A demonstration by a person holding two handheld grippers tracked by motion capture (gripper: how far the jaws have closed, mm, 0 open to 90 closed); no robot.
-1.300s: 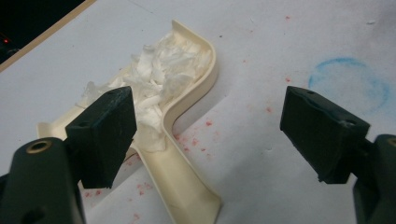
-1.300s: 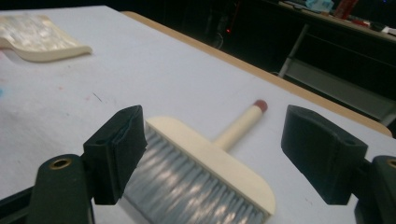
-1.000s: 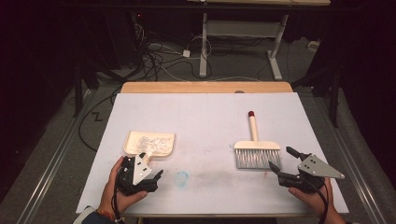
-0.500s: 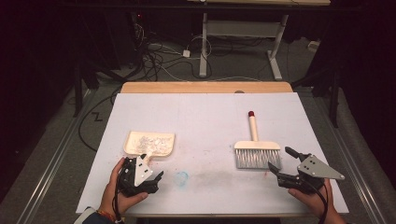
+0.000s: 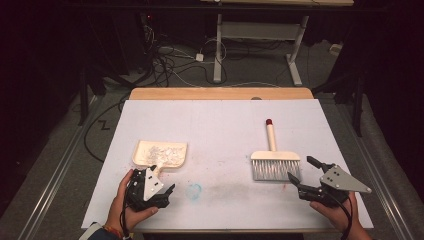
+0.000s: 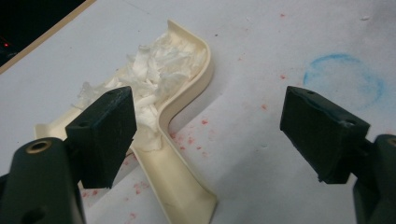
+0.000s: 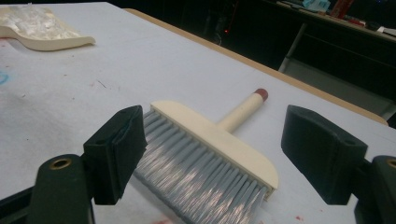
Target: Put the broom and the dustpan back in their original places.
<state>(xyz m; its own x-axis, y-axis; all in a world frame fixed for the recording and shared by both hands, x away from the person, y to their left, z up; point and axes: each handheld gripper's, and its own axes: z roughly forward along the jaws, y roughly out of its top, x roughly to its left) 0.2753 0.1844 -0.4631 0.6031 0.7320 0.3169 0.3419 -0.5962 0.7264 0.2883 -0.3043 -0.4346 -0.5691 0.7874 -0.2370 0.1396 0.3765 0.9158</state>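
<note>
A cream dustpan (image 5: 161,153) holding white shreds (image 6: 159,65) lies on the left of the white table top (image 5: 225,125). Its handle (image 6: 180,186) points toward my left gripper (image 5: 161,180), which stands open just behind it; in the left gripper view the handle runs beside the left jaw of the left gripper (image 6: 210,135). A cream brush (image 5: 275,161) with grey bristles and a red-tipped handle (image 5: 269,122) lies on the right. Just right of the bristles my right gripper (image 5: 302,169) is open, and in the right gripper view the brush (image 7: 210,140) sits ahead of the right gripper (image 7: 215,154).
A blue ring mark (image 5: 194,190) and small red specks stain the sheet near the front. A wooden strip (image 5: 220,93) edges the table's far side. Beyond it the dark floor holds cables (image 5: 170,65) and a white desk frame (image 5: 257,35).
</note>
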